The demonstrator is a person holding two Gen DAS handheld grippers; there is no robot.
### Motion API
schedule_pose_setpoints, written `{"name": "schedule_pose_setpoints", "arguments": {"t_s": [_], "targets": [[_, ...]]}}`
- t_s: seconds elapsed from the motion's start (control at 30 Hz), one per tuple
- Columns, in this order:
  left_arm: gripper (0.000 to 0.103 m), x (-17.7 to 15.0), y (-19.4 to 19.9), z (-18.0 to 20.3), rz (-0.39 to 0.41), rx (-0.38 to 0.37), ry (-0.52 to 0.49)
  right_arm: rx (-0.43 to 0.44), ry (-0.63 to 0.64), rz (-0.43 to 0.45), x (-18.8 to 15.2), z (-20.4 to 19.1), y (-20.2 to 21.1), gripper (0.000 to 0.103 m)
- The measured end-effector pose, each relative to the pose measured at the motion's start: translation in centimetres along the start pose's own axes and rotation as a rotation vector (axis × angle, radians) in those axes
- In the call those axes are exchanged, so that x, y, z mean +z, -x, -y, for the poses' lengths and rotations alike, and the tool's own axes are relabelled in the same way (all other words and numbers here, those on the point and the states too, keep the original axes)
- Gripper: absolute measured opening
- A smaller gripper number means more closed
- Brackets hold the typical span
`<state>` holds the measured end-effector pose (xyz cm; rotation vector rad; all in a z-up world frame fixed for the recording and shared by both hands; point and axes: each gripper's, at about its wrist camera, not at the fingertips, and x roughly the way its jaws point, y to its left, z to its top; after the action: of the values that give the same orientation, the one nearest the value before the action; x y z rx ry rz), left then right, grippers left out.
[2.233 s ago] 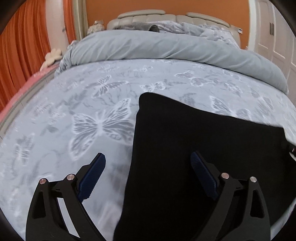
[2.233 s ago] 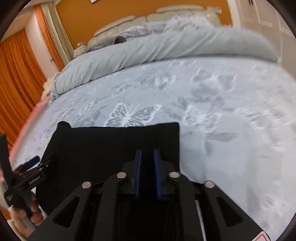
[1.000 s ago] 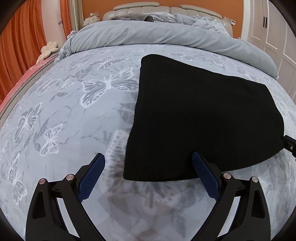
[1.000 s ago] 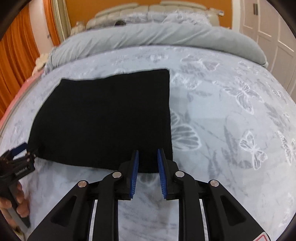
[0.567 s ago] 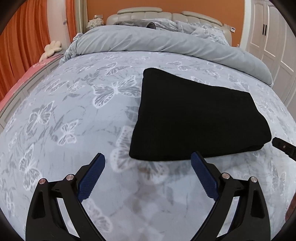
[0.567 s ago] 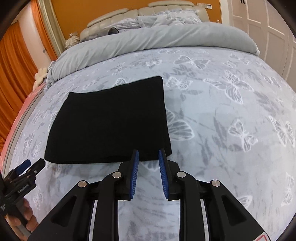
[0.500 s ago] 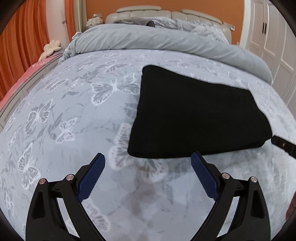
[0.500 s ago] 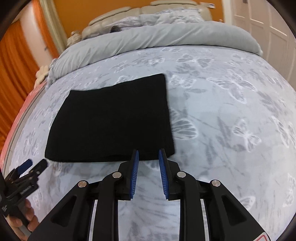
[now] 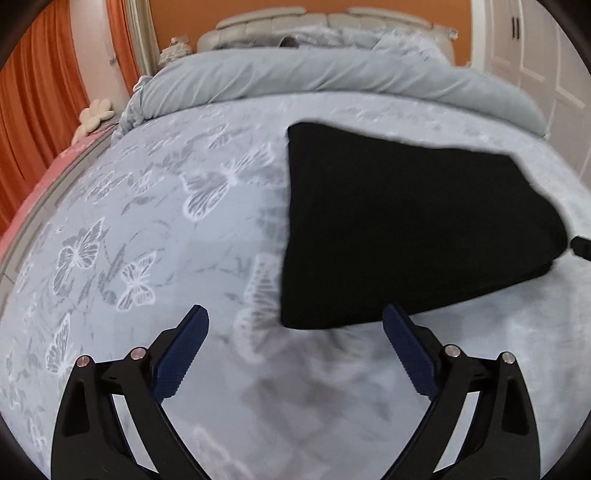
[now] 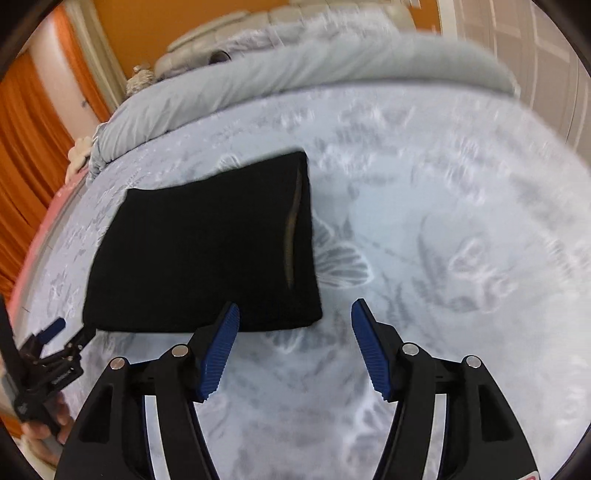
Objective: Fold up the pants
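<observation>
The black pants (image 9: pixel 406 221) lie folded into a flat rectangle on the butterfly-print bed cover (image 9: pixel 166 229). My left gripper (image 9: pixel 295 332) is open and empty, just short of the pants' near left corner. In the right wrist view the pants (image 10: pixel 207 251) lie ahead and to the left. My right gripper (image 10: pixel 295 325) is open and empty, its left finger at the pants' near right corner. The left gripper also shows at the lower left of the right wrist view (image 10: pixel 70 332). The right tool's tip (image 9: pixel 581 248) shows at the pants' right edge.
A rolled grey duvet (image 9: pixel 332 79) lies across the far end of the bed, before a padded headboard (image 9: pixel 314 22). Orange curtains (image 9: pixel 33 122) hang on the left. White wardrobe doors (image 9: pixel 535 55) stand at the right. The bed's left edge (image 9: pixel 44 177) is near.
My right gripper has opened; it was nearly shut half a second ago. Both grippers have come closer to the pants' near edge. The pants have not moved.
</observation>
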<state>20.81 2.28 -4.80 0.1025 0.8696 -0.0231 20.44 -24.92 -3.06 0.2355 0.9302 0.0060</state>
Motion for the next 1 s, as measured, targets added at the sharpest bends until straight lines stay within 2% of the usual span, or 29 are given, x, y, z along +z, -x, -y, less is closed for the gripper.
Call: {"name": "schedule_pose_setpoints", "arguments": {"t_s": [0.1, 0.17, 0.2, 0.3, 0.43, 0.5, 0.63, 0.7, 0.8, 1.0], "targets": [[0.093, 0.0, 4.2, 0.9, 0.041, -0.073, 0.017, -0.017, 0.071, 0.057, -1.4, -2.6, 4.4, 0.069], [0.094, -0.4, 6.6, 1.2, 0.064, -0.091, 0.012, -0.024, 0.1, 0.104, -3.2, -3.8, 7.4, 0.081], [0.094, -1.1, 8.4, 1.6, 0.083, -0.09, -0.004, -0.022, 0.104, 0.118, -4.1, -3.9, 8.4, 0.083], [0.098, -2.8, 11.9, 2.0, 0.124, -0.069, -0.021, -0.016, 0.11, 0.133, -6.7, -4.3, 10.7, 0.084], [0.098, -5.7, 16.0, 2.2, 0.148, -0.135, 0.02, -0.003, 0.078, 0.172, -9.7, -4.5, 13.1, 0.086], [0.098, -6.9, 16.9, 2.1, 0.141, -0.148, 0.029, -0.006, 0.06, 0.194, -11.3, -4.4, 14.2, 0.086], [0.098, -9.4, 17.2, 1.5, 0.111, -0.106, 0.072, -0.009, 0.035, 0.178, -13.6, -3.7, 14.6, 0.086], [0.098, -10.2, 17.2, 1.1, 0.098, -0.098, 0.087, -0.016, 0.039, 0.172, -14.2, -3.7, 14.6, 0.086], [0.098, -11.1, 17.0, 0.4, 0.106, -0.049, 0.093, -0.059, 0.062, 0.192, -14.7, -3.9, 14.9, 0.086], [0.098, -11.9, 17.2, -0.2, 0.121, -0.043, 0.059, -0.099, 0.093, 0.192, -15.1, -4.1, 14.5, 0.086]]}}
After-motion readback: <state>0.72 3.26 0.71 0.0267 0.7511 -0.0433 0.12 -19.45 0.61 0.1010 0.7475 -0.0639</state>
